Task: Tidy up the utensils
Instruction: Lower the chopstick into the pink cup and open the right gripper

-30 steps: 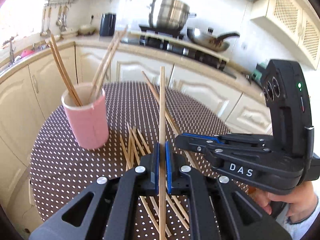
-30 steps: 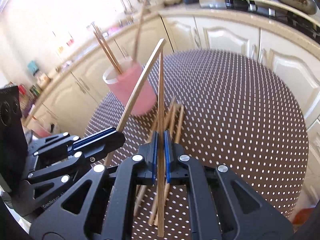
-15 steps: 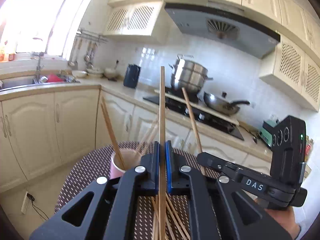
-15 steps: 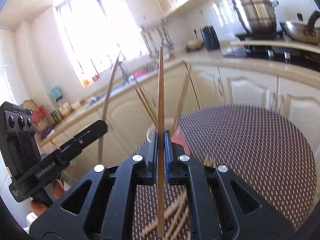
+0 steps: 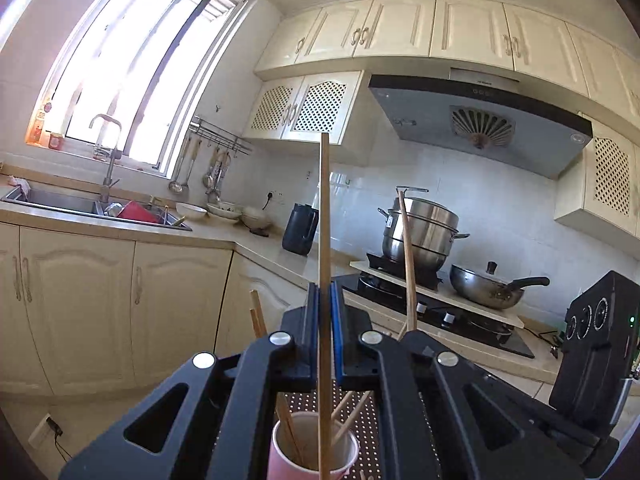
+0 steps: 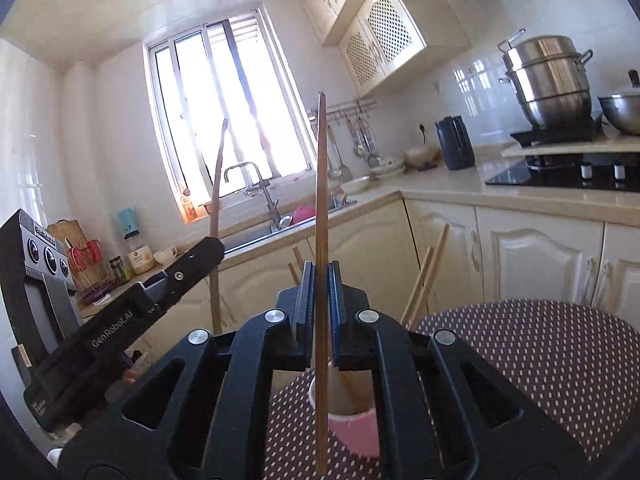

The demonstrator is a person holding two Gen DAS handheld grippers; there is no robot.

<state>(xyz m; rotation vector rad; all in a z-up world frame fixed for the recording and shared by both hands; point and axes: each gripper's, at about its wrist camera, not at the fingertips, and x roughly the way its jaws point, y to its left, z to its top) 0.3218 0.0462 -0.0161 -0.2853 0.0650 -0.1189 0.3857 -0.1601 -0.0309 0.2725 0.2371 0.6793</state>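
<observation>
Clamping one upright chopstick (image 5: pixel 325 240) between narrow blue pads, our left gripper (image 5: pixel 325 336) holds it with the lower end over the pink cup (image 5: pixel 280 460), while our right gripper (image 6: pixel 320 312) grips a second chopstick (image 6: pixel 320 220) the same way above that cup (image 6: pixel 356 428). We see further chopsticks (image 5: pixel 352 420) leaning inside the cup, which stands on the dotted brown table (image 6: pixel 540 360). We read "GenRobot.AI" on the left gripper's body in the right wrist view; other lettering is too small to read.
</observation>
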